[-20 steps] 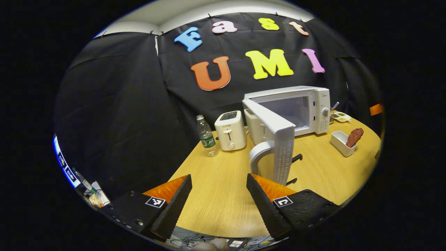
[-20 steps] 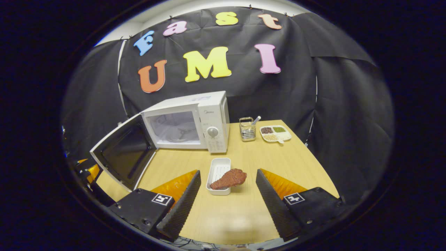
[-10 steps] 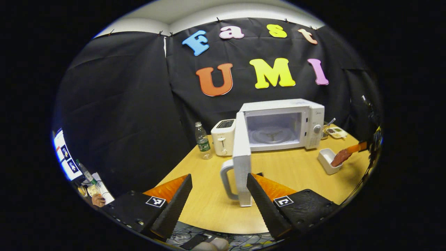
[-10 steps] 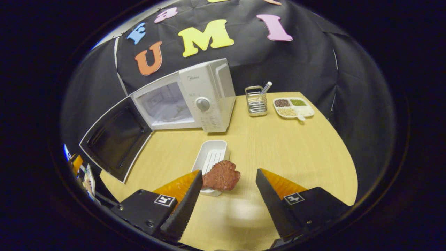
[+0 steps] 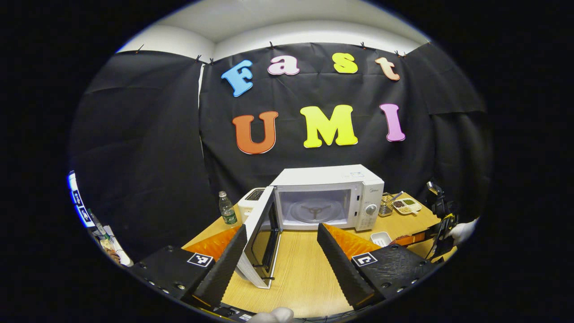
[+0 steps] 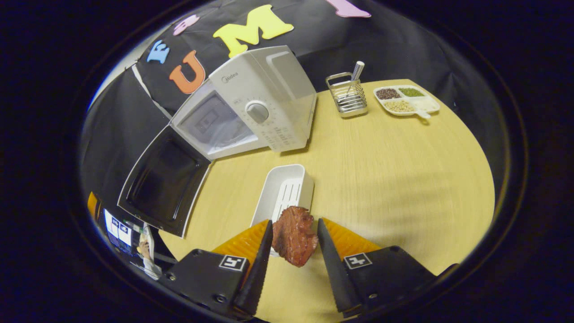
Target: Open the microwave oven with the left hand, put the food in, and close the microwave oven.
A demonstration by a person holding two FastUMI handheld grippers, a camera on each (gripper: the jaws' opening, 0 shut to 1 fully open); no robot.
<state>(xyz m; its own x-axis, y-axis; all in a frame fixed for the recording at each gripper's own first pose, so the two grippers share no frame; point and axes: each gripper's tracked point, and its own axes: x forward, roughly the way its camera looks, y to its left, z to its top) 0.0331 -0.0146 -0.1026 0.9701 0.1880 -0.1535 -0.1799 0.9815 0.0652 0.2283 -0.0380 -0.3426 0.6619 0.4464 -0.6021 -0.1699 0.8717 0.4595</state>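
My right gripper (image 6: 293, 240) clamps the reddish-brown piece of meat (image 6: 293, 235) between both fingers, over the white rectangular tray (image 6: 284, 190). My left gripper (image 5: 280, 251) is spread, empty, facing the white microwave oven (image 5: 329, 197), whose door (image 5: 260, 237) stands open.

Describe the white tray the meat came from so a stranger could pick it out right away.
Start at the white microwave with its door swung open on the wooden table. Just in front of its dial side lies the small white tray, beside the meat between the right gripper fingers. Unlike the divided dish near the wire holder, it is deep, ribbed and empty.
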